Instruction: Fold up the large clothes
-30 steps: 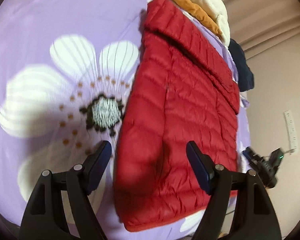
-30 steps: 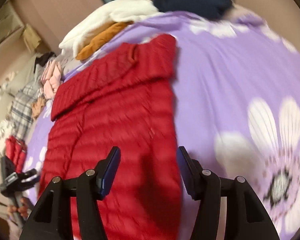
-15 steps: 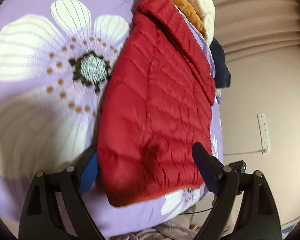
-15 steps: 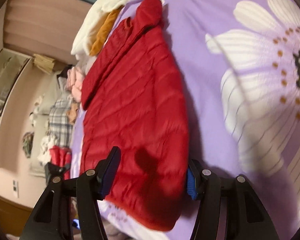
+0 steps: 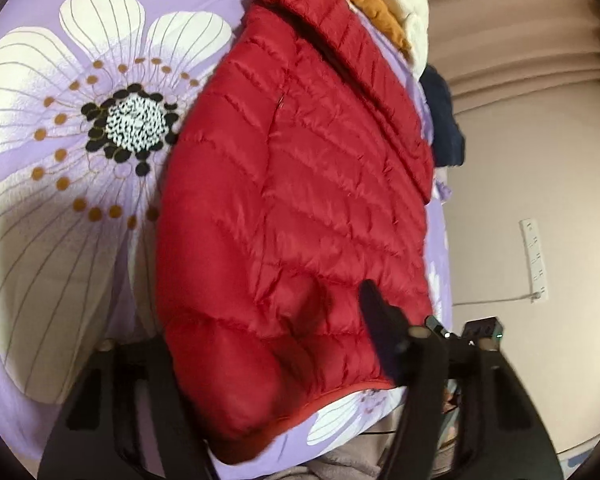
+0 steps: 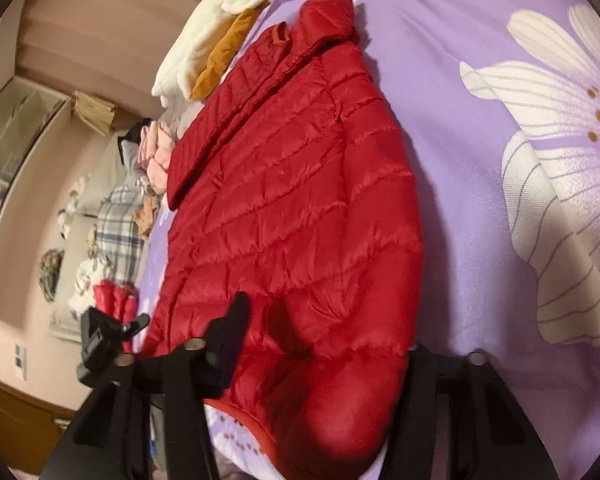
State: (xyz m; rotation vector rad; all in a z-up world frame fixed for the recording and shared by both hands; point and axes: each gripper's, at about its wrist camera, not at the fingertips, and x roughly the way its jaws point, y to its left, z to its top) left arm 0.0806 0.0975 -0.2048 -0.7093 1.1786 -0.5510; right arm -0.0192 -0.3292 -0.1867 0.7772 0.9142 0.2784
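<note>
While you work over the purple flowered bedspread [image 5: 112,40], the red quilted jacket [image 5: 300,184] lies flat on it, already narrowed, collar far from you and hem at the near edge of the bed. Beyond the collar sits a pile of white and orange clothes [image 5: 384,4]. Your left gripper [image 5: 268,344] and right gripper [image 6: 324,344] each straddle a corner of the hem; both sets of jaws have just been closing with padded cloth between them, yet whether the pads now pinch it cannot be told. The step in hand appears to be gripping the hem. Next, you would likely need both grips firm, then an even lift carrying the hem toward the collar.
</note>
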